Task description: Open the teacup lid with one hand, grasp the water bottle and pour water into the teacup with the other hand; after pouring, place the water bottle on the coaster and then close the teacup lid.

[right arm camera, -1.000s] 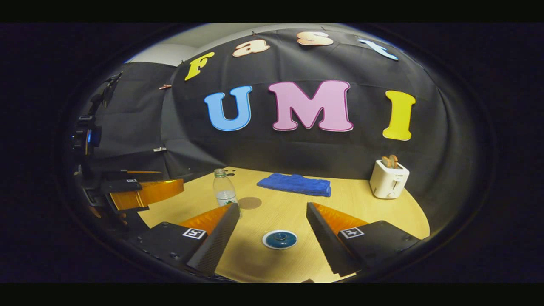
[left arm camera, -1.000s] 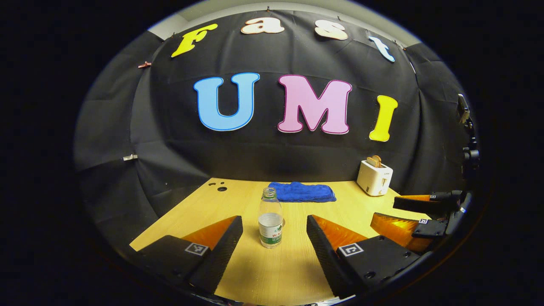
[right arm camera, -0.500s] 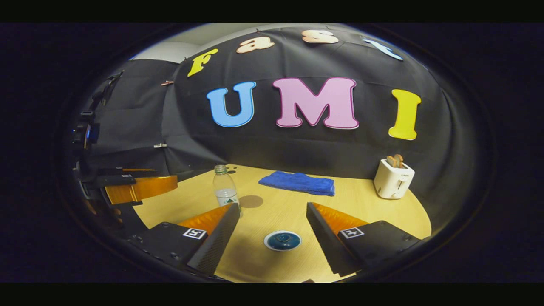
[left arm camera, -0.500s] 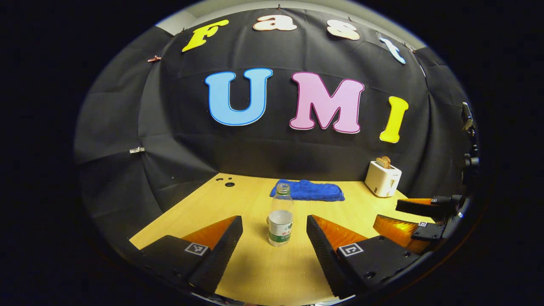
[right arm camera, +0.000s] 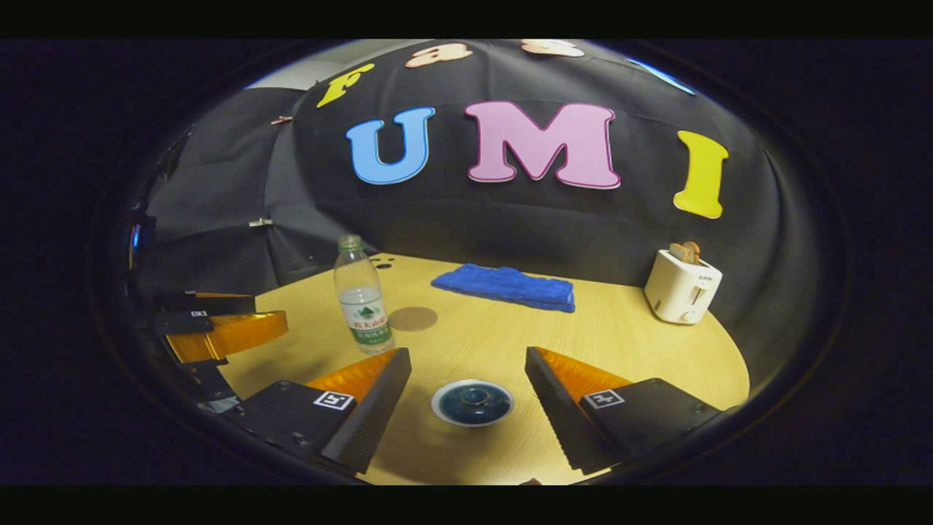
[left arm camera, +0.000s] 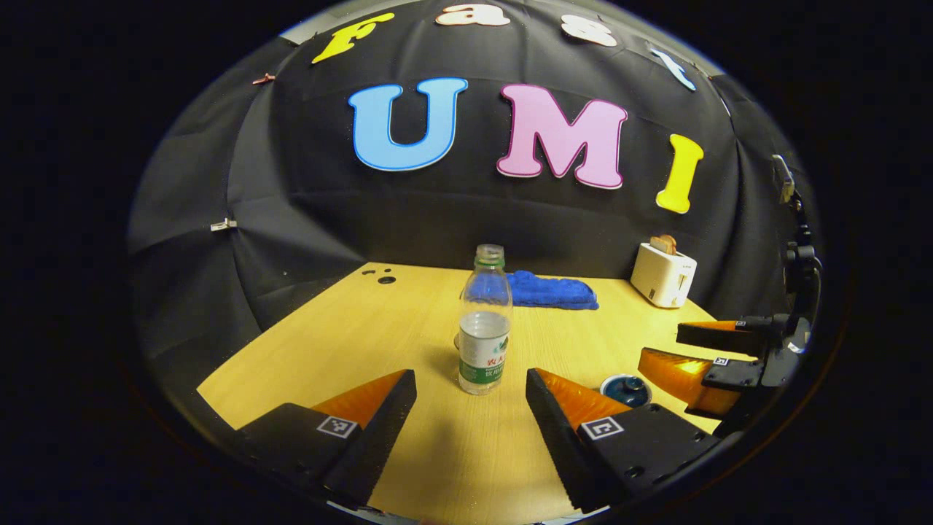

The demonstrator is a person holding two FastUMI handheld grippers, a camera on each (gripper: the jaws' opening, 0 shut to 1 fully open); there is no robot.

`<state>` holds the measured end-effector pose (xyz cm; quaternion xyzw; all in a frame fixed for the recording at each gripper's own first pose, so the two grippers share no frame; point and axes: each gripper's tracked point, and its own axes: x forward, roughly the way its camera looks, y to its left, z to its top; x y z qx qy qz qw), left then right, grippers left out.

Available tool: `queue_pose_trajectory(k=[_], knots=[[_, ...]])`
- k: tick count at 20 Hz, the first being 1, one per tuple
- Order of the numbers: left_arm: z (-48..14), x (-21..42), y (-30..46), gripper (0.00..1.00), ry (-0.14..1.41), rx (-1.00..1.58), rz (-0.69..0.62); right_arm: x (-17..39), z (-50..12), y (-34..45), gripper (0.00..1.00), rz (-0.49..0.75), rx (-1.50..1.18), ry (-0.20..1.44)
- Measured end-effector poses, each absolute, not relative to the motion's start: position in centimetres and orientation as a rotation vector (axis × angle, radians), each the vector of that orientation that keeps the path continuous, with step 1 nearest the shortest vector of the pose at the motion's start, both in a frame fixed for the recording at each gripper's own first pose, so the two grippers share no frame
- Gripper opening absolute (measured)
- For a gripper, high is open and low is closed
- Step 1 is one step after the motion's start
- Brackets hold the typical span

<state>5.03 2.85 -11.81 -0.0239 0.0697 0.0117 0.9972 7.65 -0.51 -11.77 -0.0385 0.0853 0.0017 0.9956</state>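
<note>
A clear water bottle (left arm camera: 484, 328) with a green label and no cap stands upright on the wooden table, just ahead of my left gripper (left arm camera: 471, 383), which is open around empty air. The same bottle (right arm camera: 361, 299) appears at the left of the right gripper view. A dark blue lidded teacup (right arm camera: 472, 402) sits between the open fingers of my right gripper (right arm camera: 466, 364), low and close. The teacup (left arm camera: 625, 389) also shows in the left gripper view beside the right gripper (left arm camera: 718, 357). A round brown coaster (right arm camera: 412, 319) lies behind the bottle.
A folded blue towel (right arm camera: 504, 286) lies at the back of the table (right arm camera: 619, 343). A white toaster (right arm camera: 682, 287) with bread in it stands at the back right. The left gripper (right arm camera: 211, 324) hovers at the table's left edge in the right gripper view.
Both grippers have moved forward and dipped: the bottle now stands larger and nearer the left gripper's fingers, and the teacup sits closer between the right gripper's fingers. Both stay open.
</note>
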Motion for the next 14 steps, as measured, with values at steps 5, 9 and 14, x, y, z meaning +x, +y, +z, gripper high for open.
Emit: queue_pose_trajectory(k=[5,9,14], knots=[[-16.1,6.4,3.5,0.95,0.182,-0.090,0.003,10.0,-15.5,-1.0,0.98,0.000,-0.090,0.165],[-17.5,6.8,4.2,0.95,0.193,-0.100,0.018,11.0,-17.5,-1.9,0.93,-0.020,-0.062,0.170],[-18.1,7.1,3.9,0.95,0.205,-0.100,0.006,10.9,-18.6,-1.5,0.70,-0.004,-0.068,0.182]])
